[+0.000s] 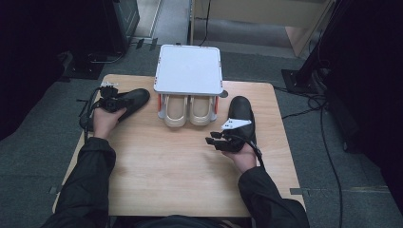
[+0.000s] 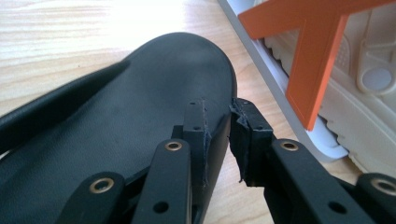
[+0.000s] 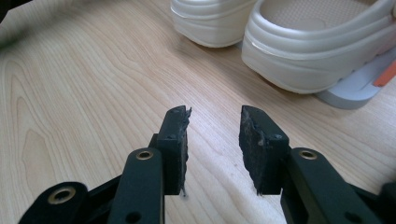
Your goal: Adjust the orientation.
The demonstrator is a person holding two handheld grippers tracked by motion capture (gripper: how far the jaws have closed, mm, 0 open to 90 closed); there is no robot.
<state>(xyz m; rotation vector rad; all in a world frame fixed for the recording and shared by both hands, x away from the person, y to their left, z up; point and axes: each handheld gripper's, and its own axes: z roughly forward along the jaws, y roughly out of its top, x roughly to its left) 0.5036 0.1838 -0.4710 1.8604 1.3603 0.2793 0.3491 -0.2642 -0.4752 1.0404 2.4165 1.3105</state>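
Observation:
Two black shoes lie on the wooden table point(image 1: 180, 166). The left black shoe point(image 1: 135, 99) point(image 2: 116, 126) lies at the table's far left. My left gripper point(image 1: 110, 102) point(image 2: 218, 135) is shut on its rim near the toe, one jaw over the shoe's surface and the other outside the edge. The right black shoe point(image 1: 241, 116) lies at the right, toe pointing away. My right gripper point(image 1: 214, 140) point(image 3: 214, 140) hovers just left of that shoe's heel. It is open over bare wood, nothing between its jaws.
A white shoe rack point(image 1: 188, 69) with orange struts point(image 2: 317, 60) stands at the table's far middle. A pair of cream clogs point(image 1: 187, 111) point(image 3: 322, 46) sits on its lower shelf, heels toward me. Cables run over the floor at the right.

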